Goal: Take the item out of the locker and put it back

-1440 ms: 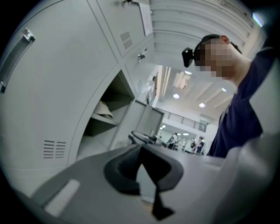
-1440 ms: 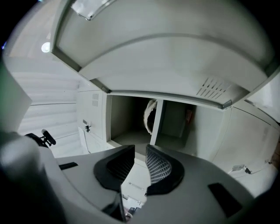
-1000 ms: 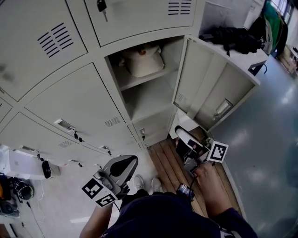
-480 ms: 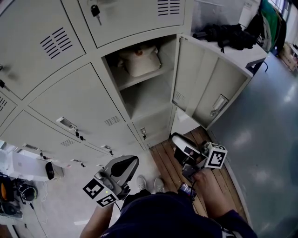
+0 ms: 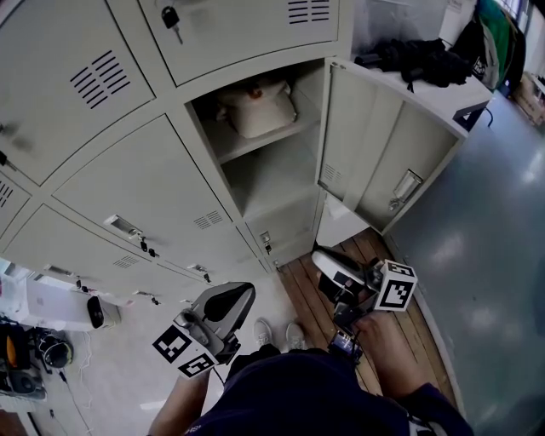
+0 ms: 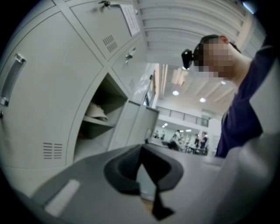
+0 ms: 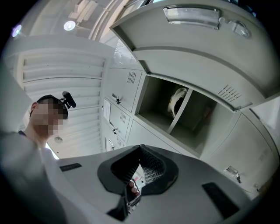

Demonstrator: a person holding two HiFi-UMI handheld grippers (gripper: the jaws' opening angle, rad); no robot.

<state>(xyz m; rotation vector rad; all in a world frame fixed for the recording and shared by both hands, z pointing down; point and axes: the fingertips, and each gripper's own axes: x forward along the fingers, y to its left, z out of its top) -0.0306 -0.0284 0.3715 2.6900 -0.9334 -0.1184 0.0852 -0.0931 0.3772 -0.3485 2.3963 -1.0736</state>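
A white rounded item (image 5: 258,106) sits on the upper shelf of the open locker (image 5: 274,183); its door (image 5: 375,162) stands swung out to the right. The item (image 6: 97,113) also shows in the left gripper view, and in the right gripper view the item (image 7: 178,99) lies far off. Both grippers are well below the locker and apart from the item. My left gripper (image 5: 241,295) is at lower left, its jaws meeting with nothing between them (image 6: 141,148). My right gripper (image 5: 324,259) hangs over the wooden floor strip, shut and empty (image 7: 140,148).
Closed locker doors (image 5: 145,183) fill the left; a key (image 5: 170,19) hangs in the door above. A wooden strip (image 5: 300,294) lies at the locker's foot. Black bags (image 5: 421,60) rest on a white top at upper right. A white box (image 5: 51,302) and cables lie at left.
My right gripper has shifted a little left and up, away from the foot of the door. The left gripper has hardly moved. The item stays on its shelf.
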